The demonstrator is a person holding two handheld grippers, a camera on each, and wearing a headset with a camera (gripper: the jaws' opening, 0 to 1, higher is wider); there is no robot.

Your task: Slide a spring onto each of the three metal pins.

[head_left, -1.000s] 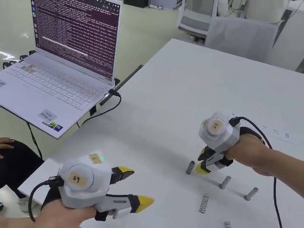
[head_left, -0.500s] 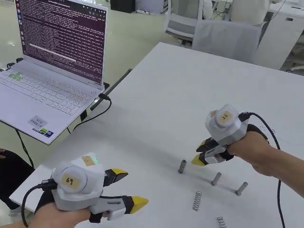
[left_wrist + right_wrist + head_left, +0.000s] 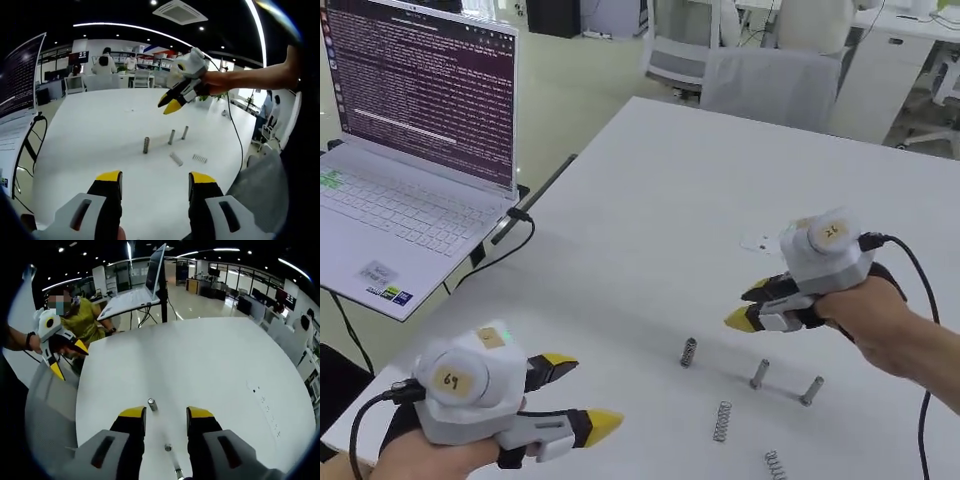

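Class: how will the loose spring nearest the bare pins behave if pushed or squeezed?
Lying sideways on the smooth table, the spring will probably roll. Its thin open coils suggest it is light and may buckle when squeezed.

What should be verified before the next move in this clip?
1. Fitted spring fully seated: cannot tell.
2. Middle pin and right pin bare and upright: ok.
3. Near spring and edge spring lying loose on the table: ok.
4. Right gripper open, nothing between its fingers: ok.
5. Left gripper open and empty: ok.
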